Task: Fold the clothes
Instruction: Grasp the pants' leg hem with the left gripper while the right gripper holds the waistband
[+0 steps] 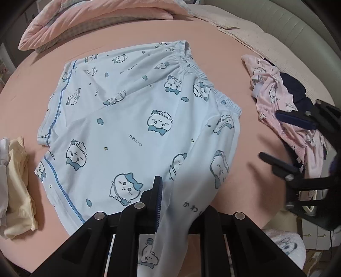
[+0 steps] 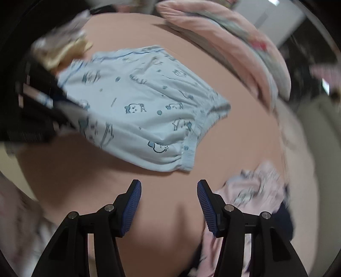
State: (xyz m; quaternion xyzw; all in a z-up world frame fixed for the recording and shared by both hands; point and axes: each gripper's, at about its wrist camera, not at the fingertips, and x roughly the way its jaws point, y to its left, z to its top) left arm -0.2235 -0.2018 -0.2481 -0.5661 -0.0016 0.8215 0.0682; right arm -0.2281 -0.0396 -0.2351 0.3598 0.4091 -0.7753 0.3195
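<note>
Light blue shorts [image 1: 132,119] with a cartoon print lie spread on the pink bed sheet [image 1: 213,61], the elastic waistband toward the far right. At the bottom of the left wrist view my left gripper [image 1: 168,202] is shut on the near edge of the shorts, and the fabric drapes over its right finger. My right gripper [image 1: 269,136] hovers to the right of the shorts, over bare sheet. In the right wrist view my right gripper [image 2: 168,185] is open with nothing between its blue pads [image 2: 132,204]. There the shorts [image 2: 138,106] lie ahead, and the left gripper [image 2: 42,110] shows blurred at their left edge.
A pile of pink printed pyjamas [image 1: 275,100] and a dark navy garment [image 1: 294,87] lie at the right. Yellow and white folded cloths [image 1: 19,183] sit at the left edge. A pink quilt [image 1: 96,19] and a beige blanket [image 1: 245,32] lie at the back.
</note>
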